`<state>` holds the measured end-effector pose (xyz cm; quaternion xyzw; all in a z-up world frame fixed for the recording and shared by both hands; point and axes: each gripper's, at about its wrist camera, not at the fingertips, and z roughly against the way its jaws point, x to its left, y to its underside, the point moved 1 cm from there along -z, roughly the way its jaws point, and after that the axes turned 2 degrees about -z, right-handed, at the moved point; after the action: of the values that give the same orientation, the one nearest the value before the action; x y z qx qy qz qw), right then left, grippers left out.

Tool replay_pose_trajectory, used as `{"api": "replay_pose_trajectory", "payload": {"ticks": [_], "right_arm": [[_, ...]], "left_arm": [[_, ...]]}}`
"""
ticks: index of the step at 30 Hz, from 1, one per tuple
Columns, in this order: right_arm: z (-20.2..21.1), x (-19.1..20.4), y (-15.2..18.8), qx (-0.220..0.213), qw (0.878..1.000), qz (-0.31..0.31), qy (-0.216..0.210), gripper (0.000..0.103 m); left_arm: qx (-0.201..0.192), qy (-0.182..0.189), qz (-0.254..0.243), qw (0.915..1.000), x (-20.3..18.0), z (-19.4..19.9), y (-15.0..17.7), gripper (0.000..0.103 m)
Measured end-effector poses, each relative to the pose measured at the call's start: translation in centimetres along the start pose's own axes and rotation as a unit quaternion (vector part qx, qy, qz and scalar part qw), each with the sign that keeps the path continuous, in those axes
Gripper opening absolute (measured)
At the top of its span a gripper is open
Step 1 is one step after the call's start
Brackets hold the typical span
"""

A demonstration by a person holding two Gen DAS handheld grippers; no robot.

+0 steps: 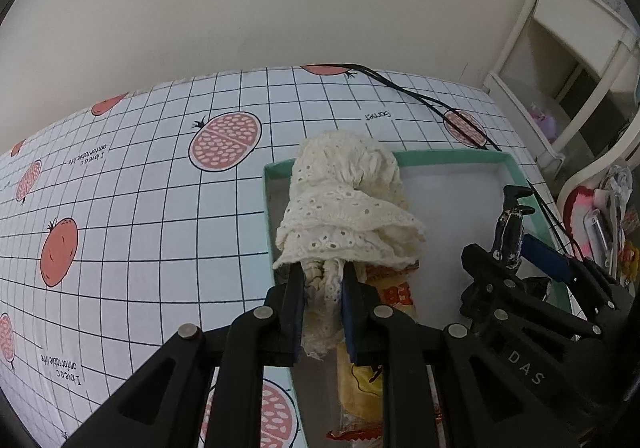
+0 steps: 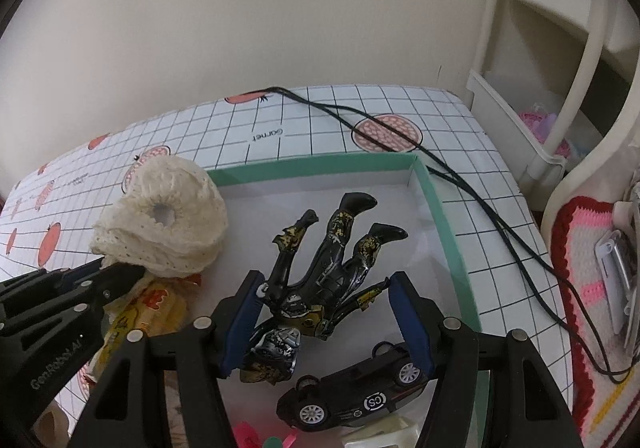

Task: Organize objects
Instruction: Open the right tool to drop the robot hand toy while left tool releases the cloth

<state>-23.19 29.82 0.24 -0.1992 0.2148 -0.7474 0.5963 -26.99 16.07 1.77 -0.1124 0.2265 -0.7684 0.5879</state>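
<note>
While your left gripper (image 1: 323, 288) is clamped on the cream lace scrunchie (image 1: 348, 208), it holds it above the left side of the teal-rimmed box (image 2: 440, 208). Your right gripper (image 2: 324, 312) has its fingers apart around the black action figure (image 2: 328, 272), which lies in the box. Near it are a black toy car (image 2: 352, 396) and a yellow snack packet (image 2: 148, 312).

Left gripper (image 1: 323, 288): jaws clamped on cream lace fabric (image 1: 344, 208); fabric bunched ahead of fingertips
Right gripper (image 2: 324, 322): jaws spread wide; nothing gripped
</note>
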Motion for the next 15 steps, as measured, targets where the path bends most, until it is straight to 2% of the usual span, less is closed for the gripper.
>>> {"api": "replay_pose_trajectory", "payload": {"ticks": [7,12,15], "right_arm": [[-0.35,0.22,0.20,0.011,1.000,0.005,0.007,0.068],[-0.34,0.24,0.16,0.015,1.000,0.007,0.009,0.068],[-0.29,0.23,0.16,0.018,1.000,0.008,0.009,0.069]], "left_arm": [[0.001,0.001,0.002,1.0000,-0.01,-0.03,0.19,0.019],[0.007,0.001,-0.004,1.0000,-0.23,0.10,0.14,0.029],[0.011,0.002,-0.011,0.9999,-0.45,0.07,0.11,0.030]]}}
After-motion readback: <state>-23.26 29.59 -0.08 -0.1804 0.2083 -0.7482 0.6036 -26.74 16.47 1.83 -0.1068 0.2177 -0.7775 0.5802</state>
